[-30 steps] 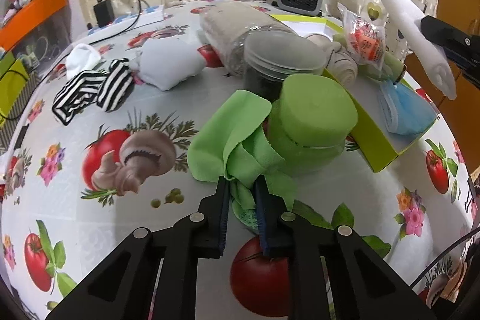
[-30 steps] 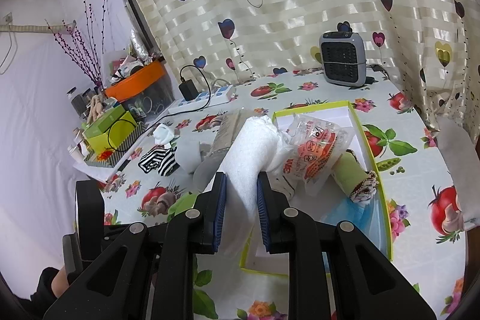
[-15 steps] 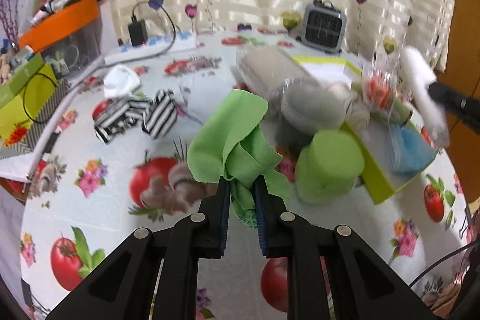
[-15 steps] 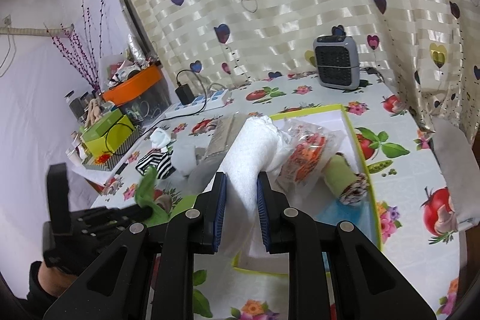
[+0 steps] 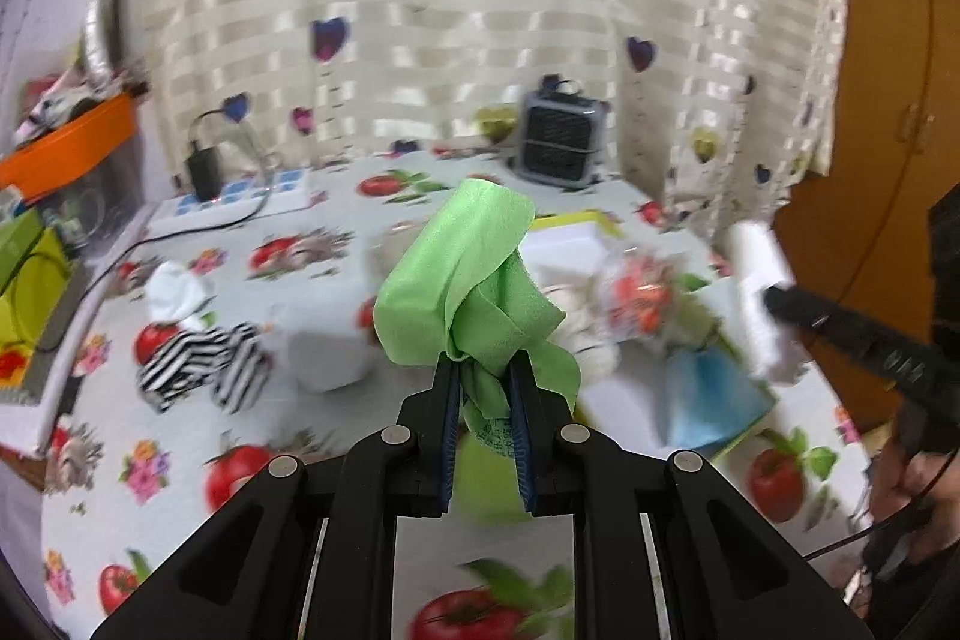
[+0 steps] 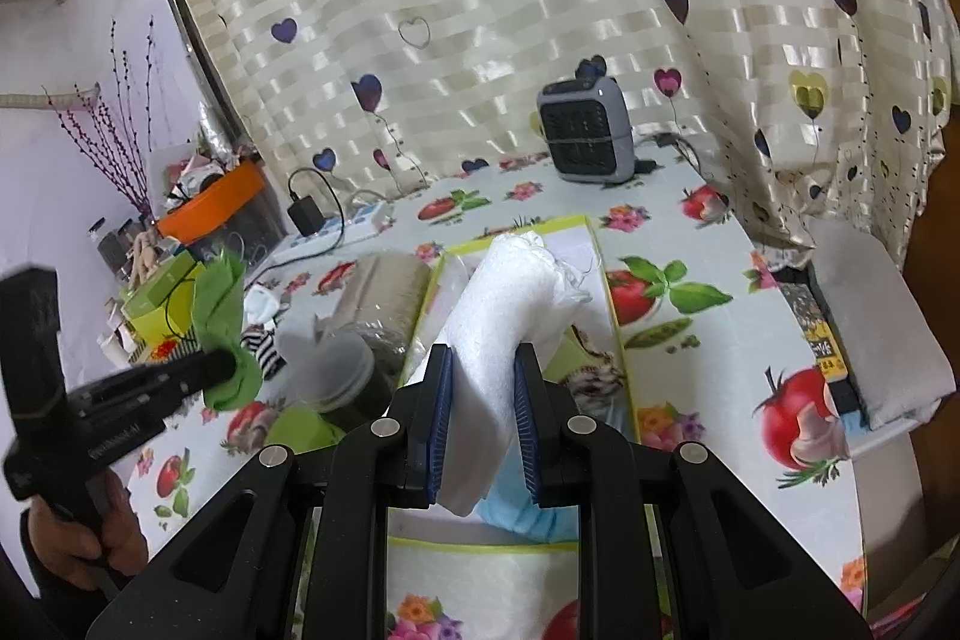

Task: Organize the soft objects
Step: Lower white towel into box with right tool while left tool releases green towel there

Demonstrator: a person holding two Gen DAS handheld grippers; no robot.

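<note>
My left gripper is shut on a crumpled green cloth, held up well above the table; the same green cloth shows at the left of the right wrist view. My right gripper is shut on a rolled white towel, which it holds over the yellow-rimmed white tray. In that tray lie a blue cloth, a striped rolled item and a crinkly orange-printed packet. Black-and-white striped socks and a white sock lie on the tablecloth at the left.
A green-lidded jar stands under the left gripper, with a clear-lidded dark jar and a beige roll beside the tray. A small grey heater, a power strip with charger and boxes line the back and left.
My left gripper has risen with the green cloth, lifting it off the table beside the green-lidded jar. My right gripper has shifted sideways over the tray, still holding the white towel.
</note>
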